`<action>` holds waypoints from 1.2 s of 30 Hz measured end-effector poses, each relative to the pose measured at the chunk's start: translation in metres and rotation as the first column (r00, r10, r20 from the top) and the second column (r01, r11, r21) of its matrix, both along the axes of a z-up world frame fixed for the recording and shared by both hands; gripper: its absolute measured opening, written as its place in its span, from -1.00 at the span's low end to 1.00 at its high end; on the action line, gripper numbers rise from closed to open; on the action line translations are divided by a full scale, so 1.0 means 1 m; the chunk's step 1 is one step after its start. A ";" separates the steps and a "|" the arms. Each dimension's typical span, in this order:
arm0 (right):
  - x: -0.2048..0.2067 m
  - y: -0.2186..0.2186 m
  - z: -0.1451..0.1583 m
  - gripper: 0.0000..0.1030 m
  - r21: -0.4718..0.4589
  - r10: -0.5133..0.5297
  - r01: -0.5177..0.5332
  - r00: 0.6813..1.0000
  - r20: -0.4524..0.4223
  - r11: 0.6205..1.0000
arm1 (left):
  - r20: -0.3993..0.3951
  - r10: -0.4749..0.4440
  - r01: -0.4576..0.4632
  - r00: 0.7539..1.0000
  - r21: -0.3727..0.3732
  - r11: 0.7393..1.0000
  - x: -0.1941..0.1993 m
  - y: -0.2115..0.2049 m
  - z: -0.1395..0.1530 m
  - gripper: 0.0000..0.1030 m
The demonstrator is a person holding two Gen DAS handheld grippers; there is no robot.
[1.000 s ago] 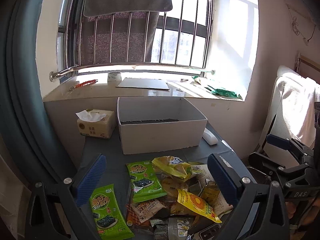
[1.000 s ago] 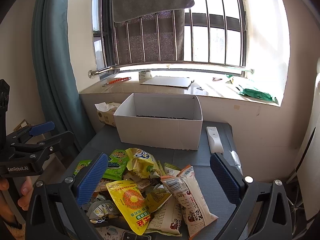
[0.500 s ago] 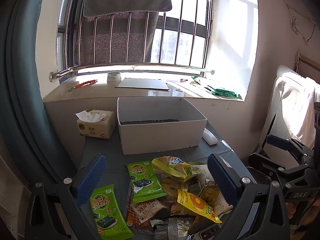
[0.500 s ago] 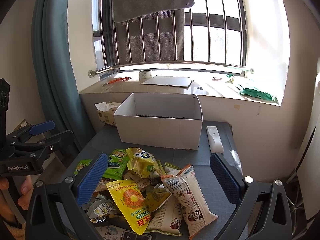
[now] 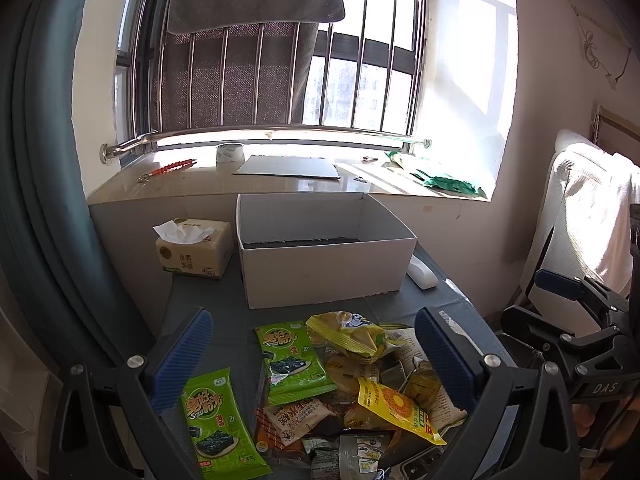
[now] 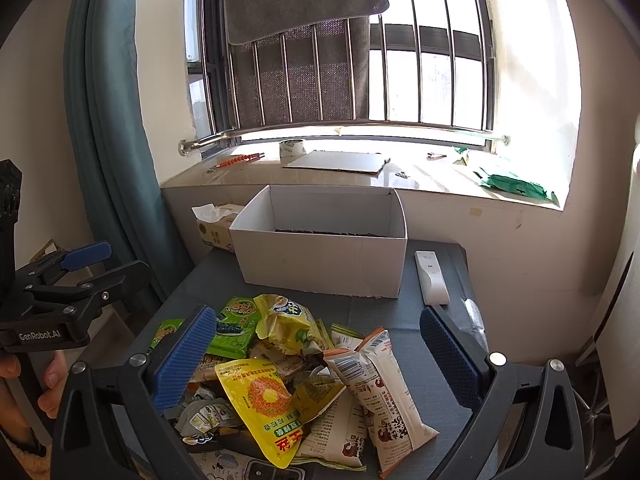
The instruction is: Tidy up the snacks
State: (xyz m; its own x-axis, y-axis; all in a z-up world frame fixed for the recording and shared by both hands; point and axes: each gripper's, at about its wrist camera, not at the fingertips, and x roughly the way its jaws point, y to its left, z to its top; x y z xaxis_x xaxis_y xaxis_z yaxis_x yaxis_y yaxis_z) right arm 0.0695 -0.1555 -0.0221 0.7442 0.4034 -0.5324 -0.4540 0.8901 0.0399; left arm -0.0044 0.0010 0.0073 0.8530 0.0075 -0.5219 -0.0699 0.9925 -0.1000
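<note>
- White cardboard box: one, open-topped, on the table.
- Green seaweed packets: two, one apart at the left, one at the pile's edge.
- Yellow packets: two, a crumpled pouch and a flat bag with an orange disc.
- Remaining snack packets in the pile: overlapping, number cannot be told.
- Tissue pack: one.
- White remote control: one.
- Tape roll on the windowsill: one.
- Blue-padded fingers: two per gripper.

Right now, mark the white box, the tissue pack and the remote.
white box (image 6: 320,266), right wrist view, on its front wall.
tissue pack (image 5: 192,254), left wrist view, on its printed front face.
remote (image 6: 430,278), right wrist view, mid-body, lying right of the box.
</note>
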 end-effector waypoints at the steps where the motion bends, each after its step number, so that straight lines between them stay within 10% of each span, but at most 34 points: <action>1: 0.000 0.000 0.000 1.00 -0.001 0.001 -0.001 1.000 -0.001 1.000 | 0.001 0.001 -0.001 1.000 -0.002 1.000 0.000 0.001 0.000 1.00; 15: 0.055 0.049 -0.048 1.00 -0.029 0.169 -0.178 0.968 -0.183 0.984 | -0.011 0.045 -0.046 0.999 -0.042 0.998 -0.017 0.030 -0.015 1.00; 25: 0.097 0.123 -0.122 0.98 -0.370 0.174 -0.262 0.951 -0.254 0.891 | -0.073 0.111 -0.116 0.991 -0.072 0.991 -0.033 0.062 -0.046 1.00; 28: 0.105 0.129 -0.134 0.75 -0.365 0.189 -0.290 0.939 -0.289 0.885 | -0.093 0.119 -0.128 0.989 -0.098 0.987 -0.035 0.071 -0.056 1.00; 31: 0.115 0.127 -0.140 -0.10 -0.370 0.152 -0.266 0.939 -0.308 0.890 | -0.121 0.126 -0.139 0.985 -0.103 0.985 -0.035 0.074 -0.065 1.00; 36: 0.114 0.115 -0.126 -0.15 -0.295 0.206 -0.298 0.929 -0.307 0.908 | -0.167 0.130 -0.150 0.977 -0.113 0.982 -0.034 0.078 -0.081 1.00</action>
State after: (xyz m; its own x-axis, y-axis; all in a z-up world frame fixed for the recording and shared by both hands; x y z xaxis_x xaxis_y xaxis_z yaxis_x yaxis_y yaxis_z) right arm 0.1836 -0.0408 -0.1483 0.4551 0.3243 -0.8293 -0.6787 0.7292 -0.0873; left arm -0.0383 0.0792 -0.0733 0.7546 0.0475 -0.6545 -0.2319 0.9523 -0.1983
